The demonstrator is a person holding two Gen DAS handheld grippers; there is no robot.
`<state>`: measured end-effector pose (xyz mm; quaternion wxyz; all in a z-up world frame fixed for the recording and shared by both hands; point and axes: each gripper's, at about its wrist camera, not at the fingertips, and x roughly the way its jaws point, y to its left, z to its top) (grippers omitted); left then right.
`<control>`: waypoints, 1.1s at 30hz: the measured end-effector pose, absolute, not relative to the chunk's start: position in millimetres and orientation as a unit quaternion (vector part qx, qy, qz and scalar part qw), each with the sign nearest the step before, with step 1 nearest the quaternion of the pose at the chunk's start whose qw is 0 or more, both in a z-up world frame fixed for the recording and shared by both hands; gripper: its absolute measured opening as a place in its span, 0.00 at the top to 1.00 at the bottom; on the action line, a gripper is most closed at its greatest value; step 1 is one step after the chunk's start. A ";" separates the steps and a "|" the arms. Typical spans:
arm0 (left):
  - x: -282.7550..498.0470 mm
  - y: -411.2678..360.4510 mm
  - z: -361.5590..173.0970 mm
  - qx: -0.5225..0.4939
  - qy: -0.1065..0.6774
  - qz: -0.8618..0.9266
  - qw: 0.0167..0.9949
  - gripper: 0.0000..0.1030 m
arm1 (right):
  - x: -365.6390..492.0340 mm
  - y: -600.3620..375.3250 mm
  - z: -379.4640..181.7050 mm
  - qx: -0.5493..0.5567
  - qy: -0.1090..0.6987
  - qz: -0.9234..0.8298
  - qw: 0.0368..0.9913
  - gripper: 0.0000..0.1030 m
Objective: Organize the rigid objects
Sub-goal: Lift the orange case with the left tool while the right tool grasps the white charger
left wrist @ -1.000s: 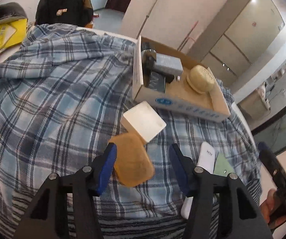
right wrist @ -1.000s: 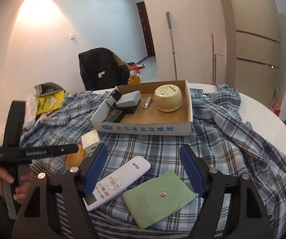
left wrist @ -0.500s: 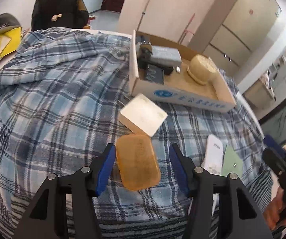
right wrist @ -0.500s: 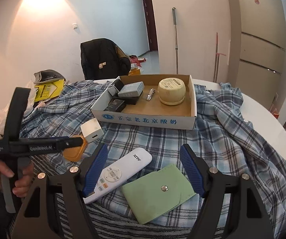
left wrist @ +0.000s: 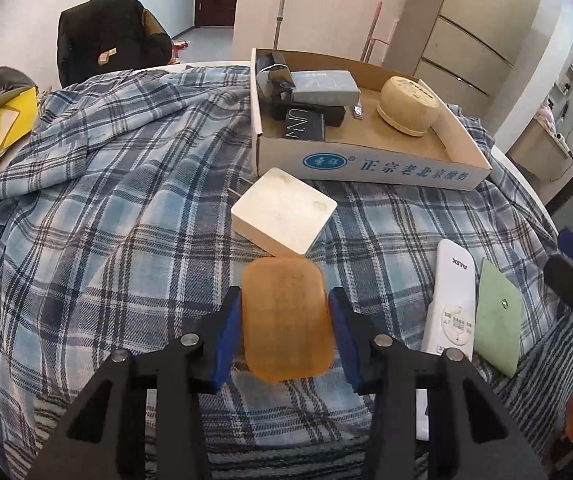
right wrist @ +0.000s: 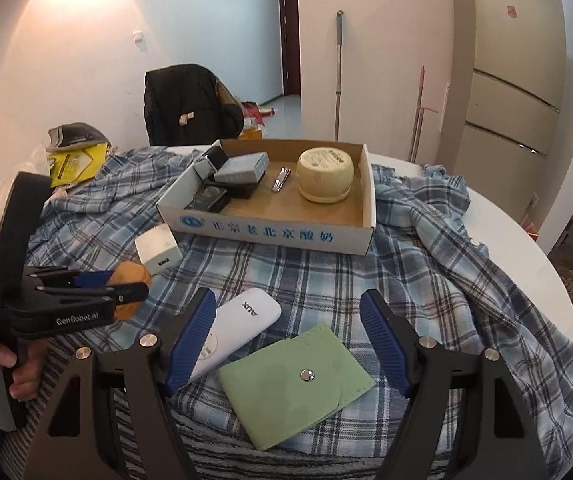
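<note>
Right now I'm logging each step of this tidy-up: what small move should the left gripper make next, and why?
Probably lift the orange soap bar a little off the plaid cloth. The left gripper has its fingers against both sides of the bar, so it looks gripped, and the white box sits right in front of it, blocking a straight slide toward the cardboard tray.

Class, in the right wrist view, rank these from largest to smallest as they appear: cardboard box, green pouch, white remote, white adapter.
1. cardboard box
2. green pouch, though it lies nearest the camera, which inflates it
3. white remote, partly hidden behind a jaw, so its place below the pouch is unsure
4. white adapter
</note>
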<state>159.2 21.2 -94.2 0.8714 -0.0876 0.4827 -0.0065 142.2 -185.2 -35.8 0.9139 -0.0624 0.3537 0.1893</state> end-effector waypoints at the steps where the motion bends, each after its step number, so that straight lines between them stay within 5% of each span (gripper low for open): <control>1: 156.9 22.3 -92.2 -0.085 0.477 0.001 0.875 0.56 | 142.5 -185.5 -36.5 -0.060 0.355 0.190 0.913 0.28; 15: 101.3 71.7 -28.3 -0.154 0.234 0.103 0.954 0.57 | 157.9 -133.6 -21.3 -0.097 0.416 0.290 0.856 0.26; 24: 116.6 83.0 -40.7 -0.166 0.284 0.109 0.938 0.57 | 197.5 -75.3 -43.1 -0.159 0.414 0.309 0.841 0.21; 30: 129.2 96.2 -65.3 -0.207 0.340 0.101 0.912 0.57 | 186.4 -22.4 -64.6 -0.269 0.392 0.378 0.794 0.50; 33: 134.6 107.6 -76.3 -0.237 0.359 0.105 0.897 0.57 | 188.9 -10.6 -70.3 -0.276 0.395 0.384 0.788 0.51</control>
